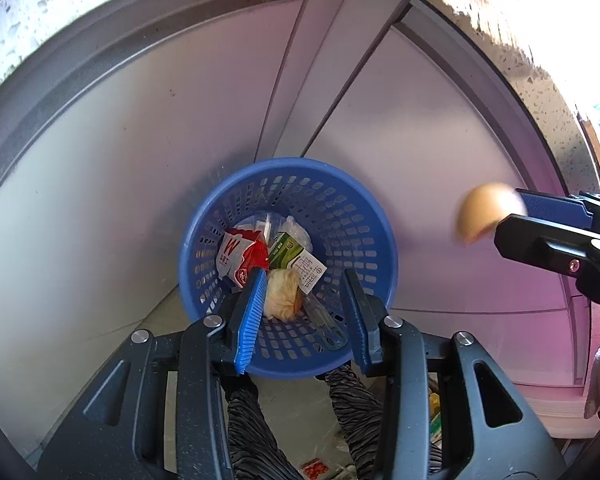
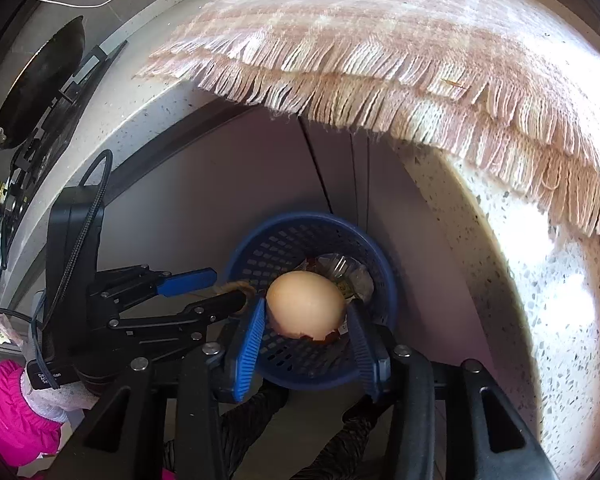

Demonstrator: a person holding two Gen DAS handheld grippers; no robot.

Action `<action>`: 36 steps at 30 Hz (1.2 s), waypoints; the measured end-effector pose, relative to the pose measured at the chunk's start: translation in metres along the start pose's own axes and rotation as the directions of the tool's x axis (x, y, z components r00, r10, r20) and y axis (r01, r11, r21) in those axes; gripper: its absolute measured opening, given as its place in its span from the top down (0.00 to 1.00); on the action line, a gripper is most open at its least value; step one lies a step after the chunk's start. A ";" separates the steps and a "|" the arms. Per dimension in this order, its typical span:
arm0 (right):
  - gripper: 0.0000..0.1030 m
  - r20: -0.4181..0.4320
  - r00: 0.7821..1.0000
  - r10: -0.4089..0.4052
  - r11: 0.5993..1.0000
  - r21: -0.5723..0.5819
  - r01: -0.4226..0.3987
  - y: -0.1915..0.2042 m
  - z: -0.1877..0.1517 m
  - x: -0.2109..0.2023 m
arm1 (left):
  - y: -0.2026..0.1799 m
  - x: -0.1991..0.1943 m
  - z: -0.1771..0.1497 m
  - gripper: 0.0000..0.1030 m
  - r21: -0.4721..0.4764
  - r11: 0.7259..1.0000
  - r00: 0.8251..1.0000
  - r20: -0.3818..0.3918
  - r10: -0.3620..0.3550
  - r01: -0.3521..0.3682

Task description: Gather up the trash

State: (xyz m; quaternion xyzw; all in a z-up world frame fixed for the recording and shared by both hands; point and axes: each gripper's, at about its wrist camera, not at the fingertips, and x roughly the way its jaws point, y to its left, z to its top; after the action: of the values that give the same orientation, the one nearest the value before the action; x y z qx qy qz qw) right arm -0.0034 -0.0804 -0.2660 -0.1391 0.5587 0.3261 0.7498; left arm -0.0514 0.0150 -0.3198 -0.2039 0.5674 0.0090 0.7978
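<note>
A blue mesh basket (image 1: pixel 380 240) (image 2: pixel 384 280) stands on the floor against the cabinet. It holds a red wrapper (image 1: pixel 240 256), a green carton (image 1: pixel 290 252) and clear plastic. My left gripper (image 1: pixel 306 280) (image 2: pixel 216 290) hangs over it with its jaws apart. A fuzzy tan scrap (image 1: pixel 282 294) shows beside the left pad, with bare mesh between it and the other finger. Whether it lies in the basket I cannot tell. My right gripper (image 2: pixel 306 312) (image 1: pixel 508 212) is above the basket. A brown eggshell (image 2: pixel 306 304) (image 1: pixel 486 214) sits at its very fingertips, mostly past them and smeared in the left wrist view.
Grey cabinet doors (image 1: pixel 140 140) rise behind the basket under a speckled stone counter (image 2: pixel 540 300). A fringed pink cloth (image 2: pixel 380 60) hangs over the counter edge. A black pan (image 2: pixel 40 80) sits on the stove at left. The person's pink sleeve (image 2: pixel 12 412) and dark striped legs (image 1: pixel 252 420) are near.
</note>
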 end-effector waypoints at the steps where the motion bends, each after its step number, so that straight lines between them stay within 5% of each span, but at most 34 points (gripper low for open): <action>1: 0.56 0.000 1.000 0.002 1.000 0.001 -0.002 0.001 0.001 0.000 | 0.000 0.000 0.001 0.63 0.002 1.000 1.000 -0.001 0.002 -0.002; 19: 0.54 0.021 1.000 0.020 1.000 -0.010 -0.019 0.000 0.003 -0.019 | -0.009 -0.010 0.005 0.63 0.009 1.000 1.000 0.013 0.022 -0.022; 36: 0.54 0.205 0.978 0.037 0.999 0.003 -0.039 -0.014 0.009 -0.126 | -0.038 -0.116 0.039 0.63 0.060 0.997 0.980 0.196 0.026 -0.038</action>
State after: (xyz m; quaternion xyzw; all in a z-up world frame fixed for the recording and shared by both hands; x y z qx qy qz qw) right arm -0.0082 -0.1285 -0.1483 -0.0914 0.4822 0.3510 0.7975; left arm -0.0484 0.0185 -0.1916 -0.1675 0.4897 0.0239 0.8553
